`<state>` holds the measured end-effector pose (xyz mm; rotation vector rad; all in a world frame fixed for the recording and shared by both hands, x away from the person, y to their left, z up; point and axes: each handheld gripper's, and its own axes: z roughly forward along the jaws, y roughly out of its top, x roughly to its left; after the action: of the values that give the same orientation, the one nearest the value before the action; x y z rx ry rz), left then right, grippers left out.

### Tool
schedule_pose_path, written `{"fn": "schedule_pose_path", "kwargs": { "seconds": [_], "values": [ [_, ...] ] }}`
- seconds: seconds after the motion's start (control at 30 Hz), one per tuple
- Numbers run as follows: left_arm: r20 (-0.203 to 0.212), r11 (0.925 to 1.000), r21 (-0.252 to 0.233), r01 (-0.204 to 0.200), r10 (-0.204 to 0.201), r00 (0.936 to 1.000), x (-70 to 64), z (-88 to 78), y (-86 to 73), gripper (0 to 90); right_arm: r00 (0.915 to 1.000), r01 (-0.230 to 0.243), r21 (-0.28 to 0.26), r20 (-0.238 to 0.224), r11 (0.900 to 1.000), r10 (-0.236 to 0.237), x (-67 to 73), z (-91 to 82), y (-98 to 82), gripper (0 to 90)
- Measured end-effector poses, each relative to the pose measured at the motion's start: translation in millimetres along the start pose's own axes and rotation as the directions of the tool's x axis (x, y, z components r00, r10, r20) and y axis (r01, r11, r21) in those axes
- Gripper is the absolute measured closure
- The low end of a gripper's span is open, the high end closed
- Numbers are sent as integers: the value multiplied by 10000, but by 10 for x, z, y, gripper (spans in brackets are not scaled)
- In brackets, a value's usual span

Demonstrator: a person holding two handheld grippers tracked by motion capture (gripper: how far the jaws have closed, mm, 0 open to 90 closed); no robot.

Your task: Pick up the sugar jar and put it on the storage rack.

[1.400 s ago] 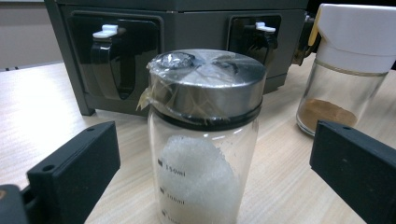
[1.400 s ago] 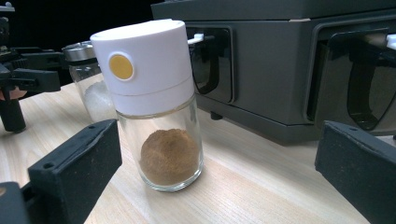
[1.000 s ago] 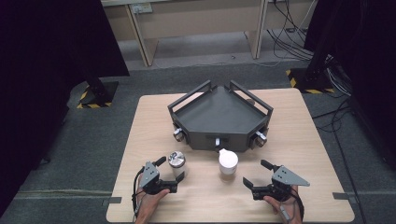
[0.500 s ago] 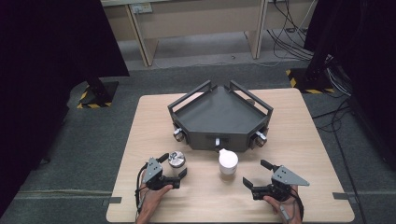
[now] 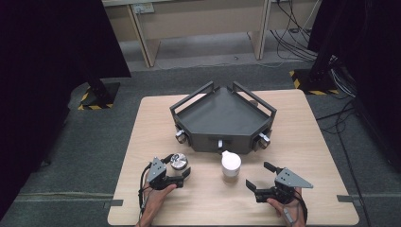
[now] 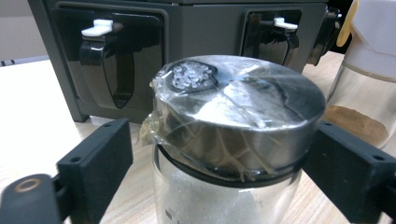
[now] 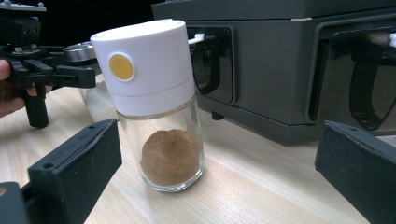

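My left gripper [image 5: 176, 166] has its jaws around the steel-capped jar [image 5: 178, 161]; in the left gripper view the jar [image 6: 236, 140] sits squarely between them. The jaws have just been closing. The right-hand jaw looks to meet the cap's rim, the left-hand one stands a sliver off, so I cannot tell if the grip is firm. A second ago this gripper sat just short of the jar with its jaws wide; since then it has eased forward around it. The jar has not shifted.

My right gripper [image 5: 262, 176] holds where it was, jaws wide open on nothing, just beside the white-capped jar [image 5: 231, 164] and apart from it. In the right gripper view that jar [image 7: 152, 100] stands upright ahead, brown powder in its base.

Count: two grippers, two jars, one dark grey rack [image 5: 222, 120], one desk [image 5: 312, 146]. The steel-capped jar stands just in front of the rack's left front corner; the white-capped jar just in front of the rack's middle face. Three latched fronts show on the rack.
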<state>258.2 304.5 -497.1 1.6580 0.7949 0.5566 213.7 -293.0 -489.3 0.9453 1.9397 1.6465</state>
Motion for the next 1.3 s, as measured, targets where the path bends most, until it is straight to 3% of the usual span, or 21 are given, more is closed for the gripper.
{"fn": "schedule_pose_path", "kwargs": {
  "seconds": [0.47, 0.9, 1.3],
  "values": [
    [145, 9998, 86, -160, 159, 9998, 23, 19, 11, 300, 10000, -10, -15, -13, 10000, 10, -6, -2, -2, 8],
    [67, 9989, -170, -445, 446, 9990, -14, -6, 18, 310, 10000, -12, -15, -30, 10000, 11, -12, -3, -2, 8],
    [459, 9989, -157, -448, 455, 9979, -9, -27, 99, 310, 10000, -4, -18, -42, 10000, 4, -11, -1, -3, 8]
  ]
}}
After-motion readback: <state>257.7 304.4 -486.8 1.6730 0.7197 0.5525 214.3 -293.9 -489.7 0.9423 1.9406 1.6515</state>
